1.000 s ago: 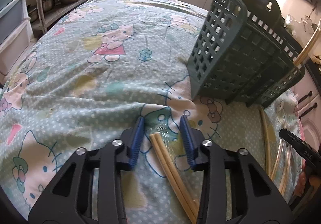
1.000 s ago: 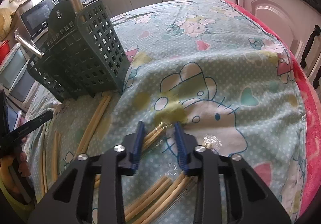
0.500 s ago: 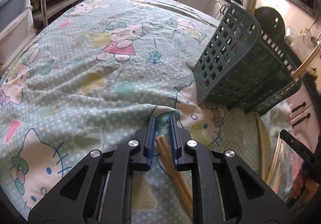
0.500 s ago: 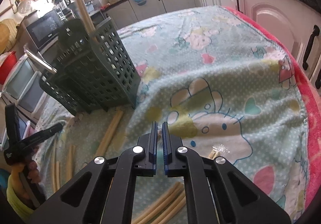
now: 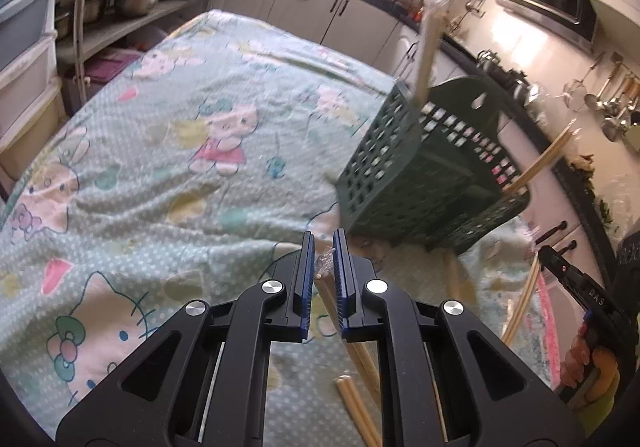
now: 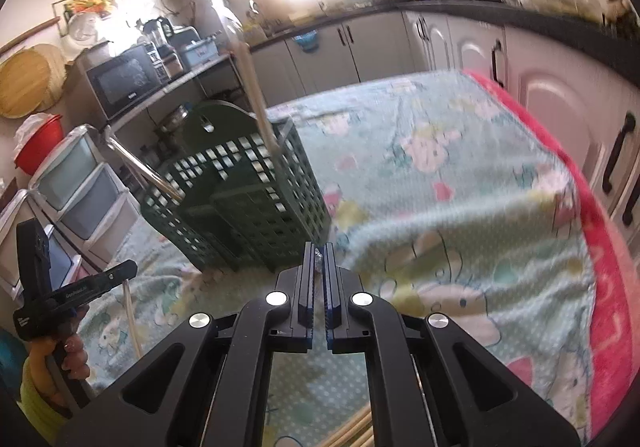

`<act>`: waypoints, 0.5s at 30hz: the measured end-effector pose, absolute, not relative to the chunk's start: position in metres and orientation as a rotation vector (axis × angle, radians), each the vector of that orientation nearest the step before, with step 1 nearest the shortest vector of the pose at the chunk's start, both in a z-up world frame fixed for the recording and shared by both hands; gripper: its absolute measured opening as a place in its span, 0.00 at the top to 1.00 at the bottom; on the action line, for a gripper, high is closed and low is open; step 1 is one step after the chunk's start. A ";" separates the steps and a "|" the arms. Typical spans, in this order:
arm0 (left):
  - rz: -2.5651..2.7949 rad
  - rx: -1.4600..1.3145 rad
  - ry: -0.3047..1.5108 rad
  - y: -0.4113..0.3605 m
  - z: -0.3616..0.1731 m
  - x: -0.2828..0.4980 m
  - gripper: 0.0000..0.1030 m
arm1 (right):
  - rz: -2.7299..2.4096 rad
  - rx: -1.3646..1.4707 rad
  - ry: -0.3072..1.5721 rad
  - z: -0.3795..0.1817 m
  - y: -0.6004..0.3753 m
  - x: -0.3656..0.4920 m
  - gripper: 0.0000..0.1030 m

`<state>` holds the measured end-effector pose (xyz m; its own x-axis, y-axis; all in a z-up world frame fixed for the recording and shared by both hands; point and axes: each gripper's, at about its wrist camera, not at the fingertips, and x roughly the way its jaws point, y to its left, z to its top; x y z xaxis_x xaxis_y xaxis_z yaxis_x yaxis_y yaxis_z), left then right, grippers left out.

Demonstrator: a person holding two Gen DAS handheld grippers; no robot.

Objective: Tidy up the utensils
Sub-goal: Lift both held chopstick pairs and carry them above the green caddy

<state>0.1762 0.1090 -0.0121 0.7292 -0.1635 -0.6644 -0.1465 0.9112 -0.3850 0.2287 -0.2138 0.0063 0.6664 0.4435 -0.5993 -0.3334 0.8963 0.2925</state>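
Observation:
My left gripper is shut on a wrapped pair of wooden chopsticks and holds it above the cartoon-print tablecloth. My right gripper is shut on another wrapped pair of chopsticks, whose ends show at the bottom edge. A dark green utensil basket stands ahead and right of the left gripper; it also shows in the right wrist view, ahead and left. Chopsticks and a metal handle stick out of it.
More loose chopsticks lie on the cloth below the left gripper, and others to the right. Kitchen cabinets run along the right edge of the table. Plastic drawers stand on the left.
Both grippers closed on chopstick pairs and lifted them off the cloth. Both views have risen and tilted up, so the basket sits farther away.

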 end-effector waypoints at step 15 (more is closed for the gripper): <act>-0.097 -0.383 0.632 0.085 0.042 0.169 0.95 | 0.487 0.114 0.575 0.055 -0.202 0.207 0.96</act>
